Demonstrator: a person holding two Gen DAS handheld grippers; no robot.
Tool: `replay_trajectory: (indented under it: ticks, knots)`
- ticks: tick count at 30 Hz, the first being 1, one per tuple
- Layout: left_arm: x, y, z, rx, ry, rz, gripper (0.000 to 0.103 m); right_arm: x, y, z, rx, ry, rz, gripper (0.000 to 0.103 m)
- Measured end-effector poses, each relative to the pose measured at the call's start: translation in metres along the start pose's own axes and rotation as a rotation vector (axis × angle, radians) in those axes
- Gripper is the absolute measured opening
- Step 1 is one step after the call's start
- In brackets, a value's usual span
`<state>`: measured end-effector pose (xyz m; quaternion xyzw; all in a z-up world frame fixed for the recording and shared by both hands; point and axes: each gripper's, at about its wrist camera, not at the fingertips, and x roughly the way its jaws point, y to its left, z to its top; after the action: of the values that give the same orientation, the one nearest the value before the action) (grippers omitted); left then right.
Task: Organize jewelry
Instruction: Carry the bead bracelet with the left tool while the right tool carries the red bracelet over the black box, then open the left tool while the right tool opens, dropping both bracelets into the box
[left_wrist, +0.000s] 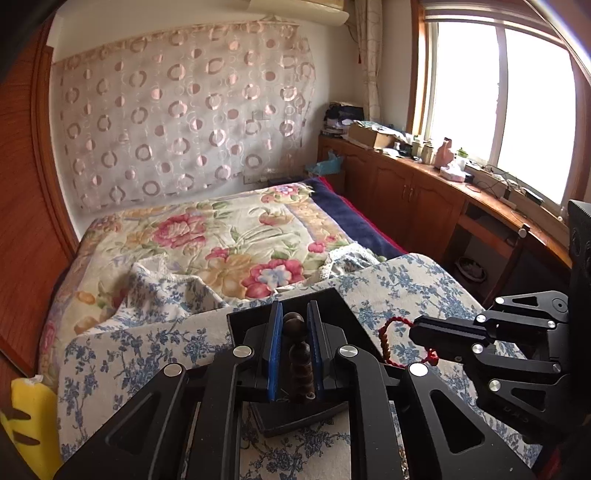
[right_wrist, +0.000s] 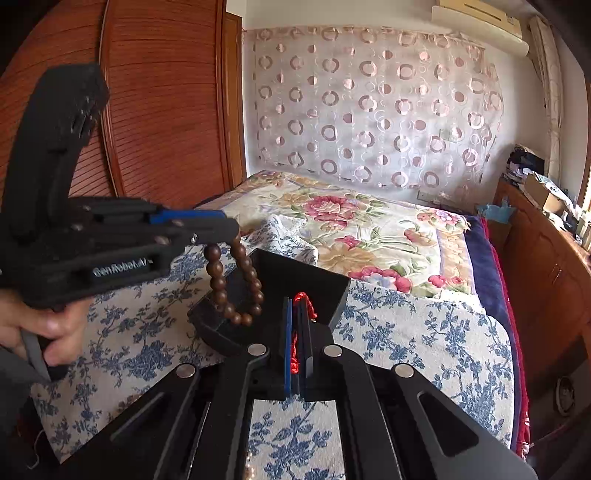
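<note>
1. The left tool (left_wrist: 295, 354) was closed on a wooden bead bracelet (right_wrist: 232, 284), pinching the top of the loop between its blue pads; the rest of the loop hung free below, its long axis roughly vertical.
2. The right tool (right_wrist: 297, 347) was clamped on a red cord bracelet (left_wrist: 391, 343), whose loop drooped toward the bed from the tip.
3. A black tray (right_wrist: 295, 280) lay on the blue-flowered cloth (right_wrist: 424, 332) spread over the bed, between the two tools. The beads hung over its near-left corner, and the lowest beads seemed to sit just above the rim, though contact could not be judged from this angle.
4. The left tool was the nearer to the tray; the next move likely called for easing the beads down and right, into the open floor of the tray.
5. The tray's raised far wall limited travel that way; the red cord and the right tool crowded its right side, so free room lay mainly to the left and near.
</note>
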<state>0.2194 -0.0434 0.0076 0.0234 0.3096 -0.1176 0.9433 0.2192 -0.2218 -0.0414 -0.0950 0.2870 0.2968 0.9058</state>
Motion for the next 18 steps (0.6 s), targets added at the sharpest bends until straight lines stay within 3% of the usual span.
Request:
replay_trajectory:
  ticks: [3, 15, 16, 17, 18]
  knots:
    - [-0.003, 0.003, -0.004, -0.007, -0.008, 0.003, 0.031, 0.004, 0.0, 0.006, -0.001, 0.004, 0.007, 0.003]
    - [-0.027, 0.03, -0.045, -0.033, 0.016, 0.027, 0.032, 0.051, 0.009, 0.006, -0.008, 0.077, 0.014, 0.005]
    - [-0.028, 0.031, -0.047, -0.031, 0.021, 0.026, 0.032, 0.054, 0.009, 0.005, 0.002, 0.082, 0.021, 0.006]
    - [-0.03, 0.032, -0.051, -0.031, 0.027, 0.027, 0.032, 0.055, 0.009, 0.003, 0.007, 0.084, 0.019, 0.015]
    - [-0.031, 0.033, -0.054, -0.032, 0.029, 0.025, 0.032, 0.055, 0.009, 0.002, 0.011, 0.084, 0.011, 0.033]
